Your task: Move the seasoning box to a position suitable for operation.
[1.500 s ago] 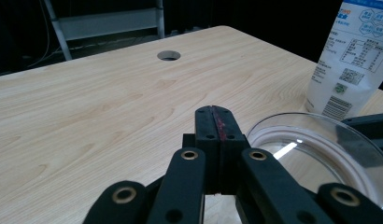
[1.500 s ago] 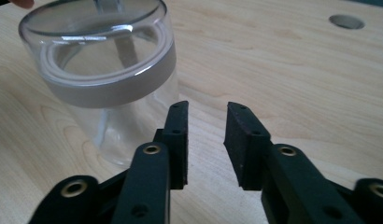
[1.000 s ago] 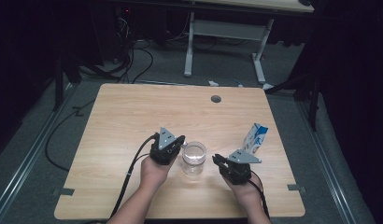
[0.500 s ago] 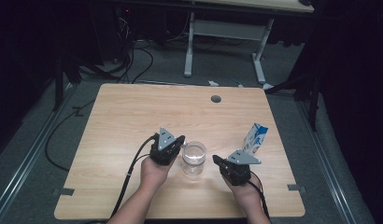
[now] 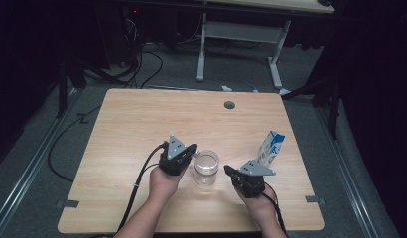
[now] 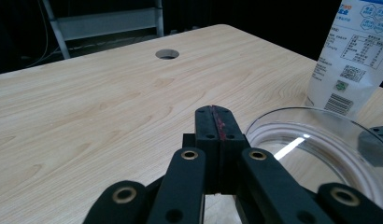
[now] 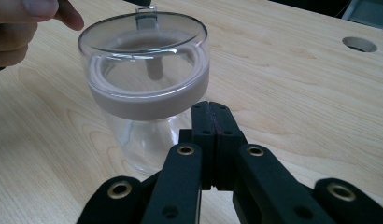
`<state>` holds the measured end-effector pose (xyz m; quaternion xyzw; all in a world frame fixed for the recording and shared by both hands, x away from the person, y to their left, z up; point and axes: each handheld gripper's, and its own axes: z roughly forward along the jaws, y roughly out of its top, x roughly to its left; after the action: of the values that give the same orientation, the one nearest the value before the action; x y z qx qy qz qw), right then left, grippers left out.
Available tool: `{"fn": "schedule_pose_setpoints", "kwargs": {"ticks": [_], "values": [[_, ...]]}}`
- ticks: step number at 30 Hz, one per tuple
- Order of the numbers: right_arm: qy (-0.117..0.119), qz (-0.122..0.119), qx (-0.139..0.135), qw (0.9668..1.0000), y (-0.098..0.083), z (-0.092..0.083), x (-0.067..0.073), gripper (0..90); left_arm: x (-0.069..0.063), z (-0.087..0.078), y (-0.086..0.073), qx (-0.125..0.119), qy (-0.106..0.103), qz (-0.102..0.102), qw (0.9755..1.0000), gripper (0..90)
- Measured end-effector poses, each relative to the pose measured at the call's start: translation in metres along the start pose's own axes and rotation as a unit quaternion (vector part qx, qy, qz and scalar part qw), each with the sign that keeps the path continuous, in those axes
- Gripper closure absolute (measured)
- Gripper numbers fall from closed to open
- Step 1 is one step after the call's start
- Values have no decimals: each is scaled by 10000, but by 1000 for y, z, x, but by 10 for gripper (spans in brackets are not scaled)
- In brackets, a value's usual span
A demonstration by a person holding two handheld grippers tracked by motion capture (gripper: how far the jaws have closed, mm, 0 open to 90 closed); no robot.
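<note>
So the clear glass jar (image 5: 206, 167) sits upright on the tabletop (image 5: 142, 124), lower middle of the high view, with a frosted band under its rim. The left gripper (image 5: 184, 154) is just beside it on the left, fingers (image 6: 213, 126) pressed flat together with nothing between them. The right gripper (image 5: 230, 172) is just to the jar's right, pointing at it, fingers (image 7: 210, 126) pinched tight too, also empty. A blue and white milk carton (image 5: 271, 148) stands upright further right, near the tabletop's edge
</note>
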<state>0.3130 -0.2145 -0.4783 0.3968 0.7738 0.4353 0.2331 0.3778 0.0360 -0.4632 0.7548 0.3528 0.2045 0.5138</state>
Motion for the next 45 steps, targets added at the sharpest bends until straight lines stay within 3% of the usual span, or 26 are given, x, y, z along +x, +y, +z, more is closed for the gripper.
{"fn": "schedule_pose_setpoints", "kwargs": {"ticks": [45], "values": [[83, -139, -58, 9999, 2, 0, 6, 899, 1, 1, -2, -60, 0, -65, 10000, 900]]}}
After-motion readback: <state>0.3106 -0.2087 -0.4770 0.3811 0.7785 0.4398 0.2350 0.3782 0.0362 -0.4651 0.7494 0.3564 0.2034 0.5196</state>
